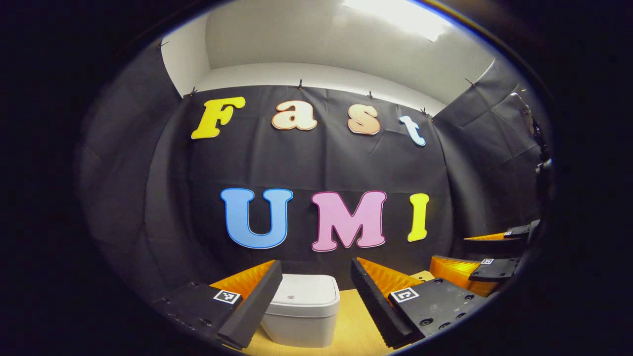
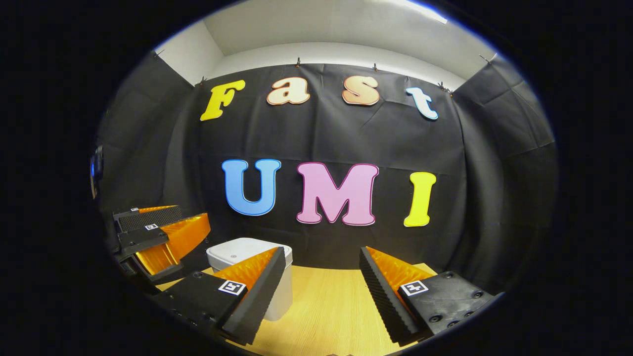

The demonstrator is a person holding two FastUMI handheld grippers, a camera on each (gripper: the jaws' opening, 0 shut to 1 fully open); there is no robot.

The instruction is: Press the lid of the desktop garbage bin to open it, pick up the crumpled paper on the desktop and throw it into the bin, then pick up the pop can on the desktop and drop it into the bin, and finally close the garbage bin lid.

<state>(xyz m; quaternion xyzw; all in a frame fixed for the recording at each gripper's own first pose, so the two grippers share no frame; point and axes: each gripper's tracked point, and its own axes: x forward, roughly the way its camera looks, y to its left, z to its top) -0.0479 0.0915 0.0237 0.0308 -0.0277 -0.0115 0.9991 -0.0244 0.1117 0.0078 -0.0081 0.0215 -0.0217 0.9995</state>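
left gripper (image 1: 316, 296) was spread wide and empty, aimed at the white bin (image 1: 302, 309), which sat on the wooden desktop (image 1: 353, 326) against the wall with its lid (image 1: 304, 295) closed. right gripper (image 2: 321, 291) was also spread and empty, bin at its left. risk: an off-centre press could tip or slide the light bin rather than release the lid.

A light wooden table (image 2: 331, 306) fills the bottom centre of the right gripper view; the white garbage bin (image 1: 302, 309), lid closed, stands on it at lower centre-left, near the back wall
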